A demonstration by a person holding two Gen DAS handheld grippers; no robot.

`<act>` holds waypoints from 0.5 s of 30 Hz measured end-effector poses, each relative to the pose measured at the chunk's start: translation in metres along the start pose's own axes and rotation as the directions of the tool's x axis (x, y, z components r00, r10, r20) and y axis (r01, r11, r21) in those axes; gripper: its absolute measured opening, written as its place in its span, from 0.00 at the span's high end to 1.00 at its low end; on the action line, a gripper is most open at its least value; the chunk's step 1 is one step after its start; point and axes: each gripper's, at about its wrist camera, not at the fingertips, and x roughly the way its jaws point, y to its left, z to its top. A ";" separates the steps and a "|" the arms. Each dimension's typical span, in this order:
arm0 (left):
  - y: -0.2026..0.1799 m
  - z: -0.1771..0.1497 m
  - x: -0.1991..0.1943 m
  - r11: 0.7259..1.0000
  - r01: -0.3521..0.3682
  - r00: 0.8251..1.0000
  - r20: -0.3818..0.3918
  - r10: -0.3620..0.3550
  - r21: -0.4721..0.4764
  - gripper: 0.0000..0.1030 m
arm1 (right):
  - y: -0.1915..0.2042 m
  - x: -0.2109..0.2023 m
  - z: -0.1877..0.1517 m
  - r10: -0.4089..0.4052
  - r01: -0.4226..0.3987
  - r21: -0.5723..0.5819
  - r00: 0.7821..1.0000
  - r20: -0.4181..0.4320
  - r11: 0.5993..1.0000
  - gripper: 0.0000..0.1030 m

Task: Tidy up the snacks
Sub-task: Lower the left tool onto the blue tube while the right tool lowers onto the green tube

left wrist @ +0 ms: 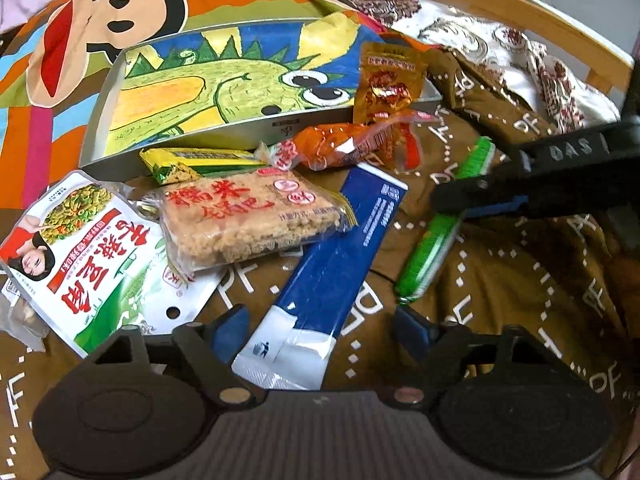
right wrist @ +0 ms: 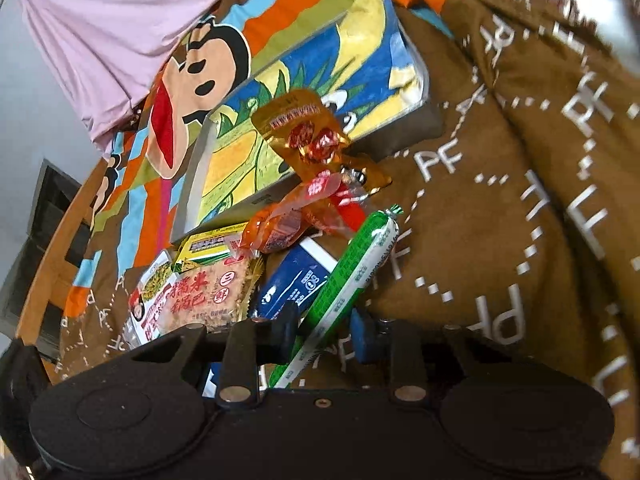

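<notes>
Snacks lie on a brown blanket [left wrist: 500,280] in front of a shallow box with a green dragon drawing [left wrist: 224,92]. My left gripper [left wrist: 320,328] is open, its jaws either side of a blue-and-white packet [left wrist: 336,256]. My right gripper [right wrist: 326,332] is open with its jaws around a green sausage stick [right wrist: 352,276]; it shows in the left wrist view [left wrist: 480,200] over the same stick [left wrist: 432,248]. A rice-cake pack [left wrist: 252,216], a white-green bag [left wrist: 88,264], an orange sausage pack [left wrist: 344,144], a yellow-green packet [left wrist: 188,160] and a gold pouch [left wrist: 388,84] lie nearby.
A cartoon-print cloth [left wrist: 120,12] lies behind the box. A patterned white cloth [left wrist: 520,52] and a wooden frame [left wrist: 540,16] are at the back right. A pink cloth [right wrist: 100,28] hangs in the right wrist view.
</notes>
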 end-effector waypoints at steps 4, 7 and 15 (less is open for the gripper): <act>0.001 0.006 0.005 1.000 0.004 1.000 0.017 -0.004 -0.028 0.28 | -0.002 0.006 0.004 0.013 -0.013 0.008 1.000 0.025 1.000 0.74; -0.003 0.012 0.011 0.999 -0.025 0.999 0.024 0.026 -0.029 0.37 | -0.004 0.021 0.007 0.030 -0.031 0.020 0.999 0.014 0.999 0.75; -0.010 0.016 0.019 0.998 -0.065 0.998 0.014 0.065 -0.025 0.42 | -0.010 0.034 0.003 0.060 -0.059 0.079 0.998 -0.016 0.995 0.70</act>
